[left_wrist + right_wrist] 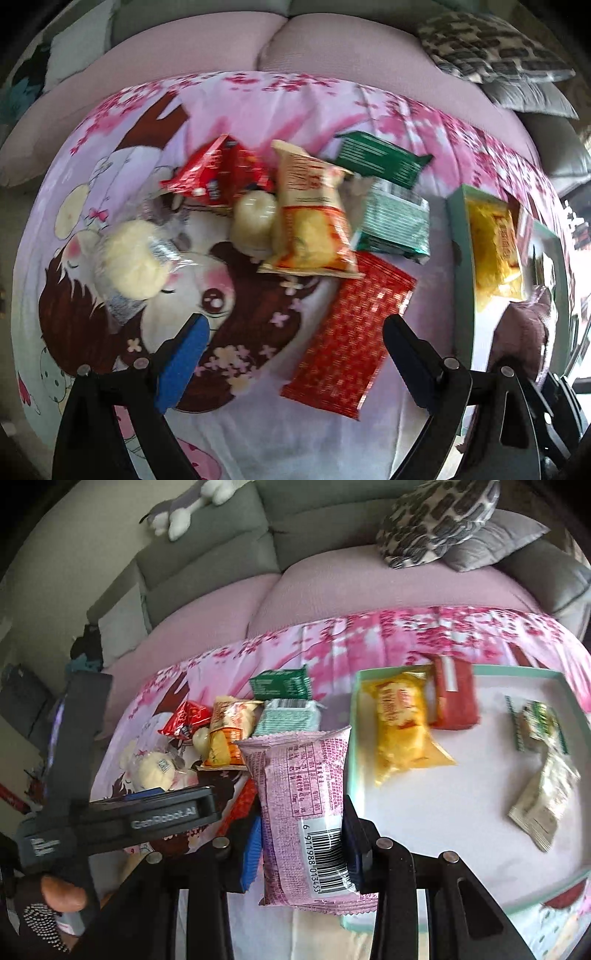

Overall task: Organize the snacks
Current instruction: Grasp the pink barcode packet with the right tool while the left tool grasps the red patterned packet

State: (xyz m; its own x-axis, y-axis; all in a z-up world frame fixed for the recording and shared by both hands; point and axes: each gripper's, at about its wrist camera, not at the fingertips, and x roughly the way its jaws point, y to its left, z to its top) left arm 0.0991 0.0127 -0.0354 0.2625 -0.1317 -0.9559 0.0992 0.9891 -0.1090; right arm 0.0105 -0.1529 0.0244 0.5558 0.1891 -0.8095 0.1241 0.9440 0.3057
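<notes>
Your right hand-held gripper [303, 853] pinches a pink snack packet [303, 797] at the teal tray's [351, 760] left rim. Your left hand-held gripper [295, 332] hangs spread over loose snacks [310, 218] on the floral-covered worktop [258, 103].

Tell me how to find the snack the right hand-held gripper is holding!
Start at the mint-green tray on the cartoon cloth. Just by its near left edge, the right hand-held gripper pinches a pink packet. It is the only pink wrapper, with a big barcode.
</notes>
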